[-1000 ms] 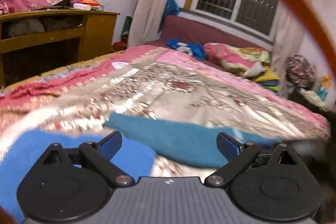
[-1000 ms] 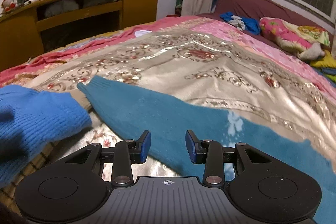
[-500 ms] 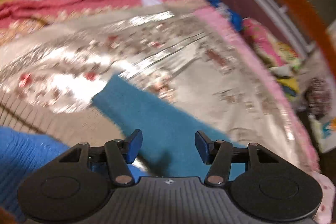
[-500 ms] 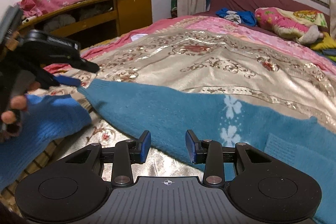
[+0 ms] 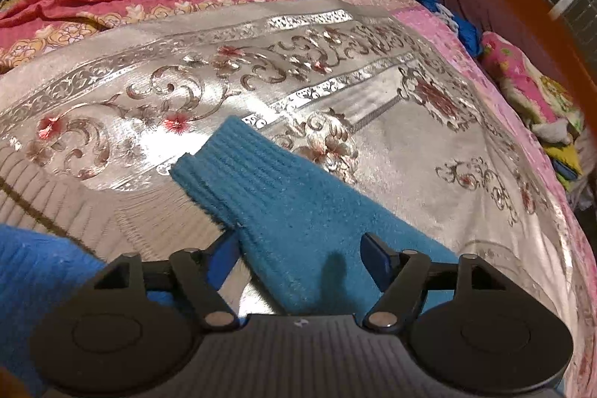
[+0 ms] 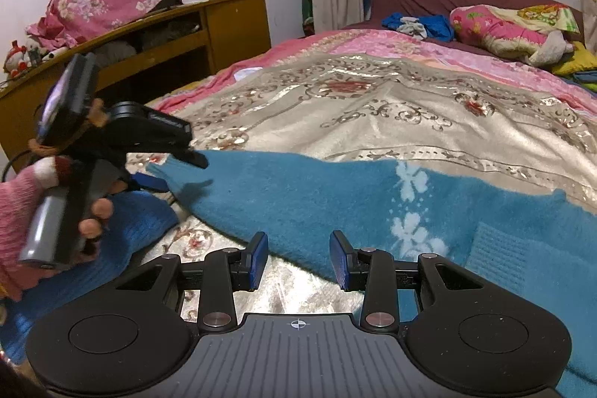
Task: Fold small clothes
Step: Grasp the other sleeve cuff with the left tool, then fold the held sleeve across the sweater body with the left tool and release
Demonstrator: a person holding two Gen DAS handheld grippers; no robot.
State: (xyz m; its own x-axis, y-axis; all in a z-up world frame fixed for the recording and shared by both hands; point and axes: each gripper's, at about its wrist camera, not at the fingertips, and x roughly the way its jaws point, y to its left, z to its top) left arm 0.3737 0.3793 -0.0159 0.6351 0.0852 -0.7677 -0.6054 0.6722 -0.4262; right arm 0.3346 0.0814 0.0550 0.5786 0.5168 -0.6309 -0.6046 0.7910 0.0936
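- Fuzzy teal knitted sweater (image 6: 335, 196) lies flat on the silvery floral bedspread (image 6: 410, 107)
- Left tool (image 5: 298, 248) is opening, pads either side of the ribbed sleeve cuff (image 5: 231, 166), not pressing it
- Right tool (image 6: 298, 256) is partly apart, empty, at the sweater's near edge

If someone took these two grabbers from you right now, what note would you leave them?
Left gripper: jaws opening, astride the teal sweater's sleeve cuff, not gripping it.
Right gripper: open, empty, low over the near edge of the teal sweater.
The sweater lies spread flat on the bedspread; a blue knit garment lies beside it.
Done: no fold visible.
Left: grip the sleeve, fold it inward, then the rest.
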